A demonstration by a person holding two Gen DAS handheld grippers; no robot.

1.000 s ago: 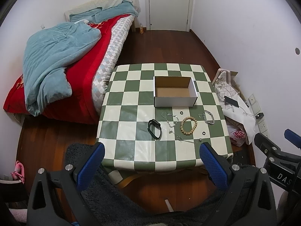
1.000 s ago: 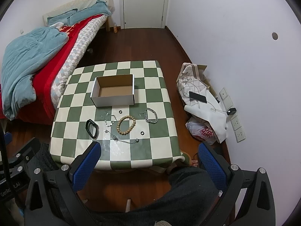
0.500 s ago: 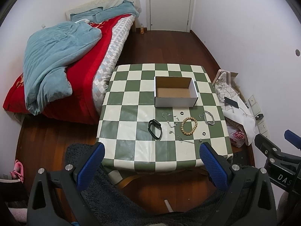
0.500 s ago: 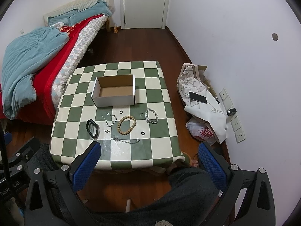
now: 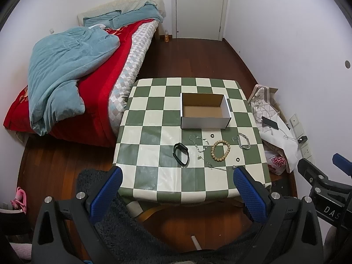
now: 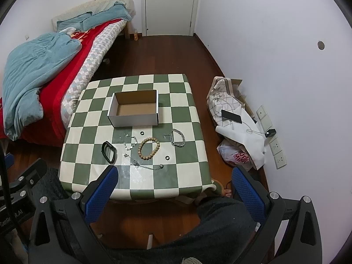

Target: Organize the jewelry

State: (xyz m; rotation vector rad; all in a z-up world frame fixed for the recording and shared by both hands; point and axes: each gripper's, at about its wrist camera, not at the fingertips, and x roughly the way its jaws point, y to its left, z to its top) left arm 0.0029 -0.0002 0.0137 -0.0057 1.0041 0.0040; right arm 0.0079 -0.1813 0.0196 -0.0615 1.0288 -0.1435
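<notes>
The left gripper [image 5: 176, 182] is held high, its blue-padded fingers [image 5: 105, 192] spread wide and empty. The right gripper [image 6: 173, 182] is likewise raised, jaws wide apart, gripping nothing. Each shows at the edge of the other's view, side by side.

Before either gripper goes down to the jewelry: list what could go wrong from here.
1. The thin silver chain lies flat near the table's front edge; wide fingers may slip off it or drag it over.
2. The small black rings could skid away.
3. The other chain lies close to the wooden bead bracelet; grabbing one may disturb the other.
</notes>
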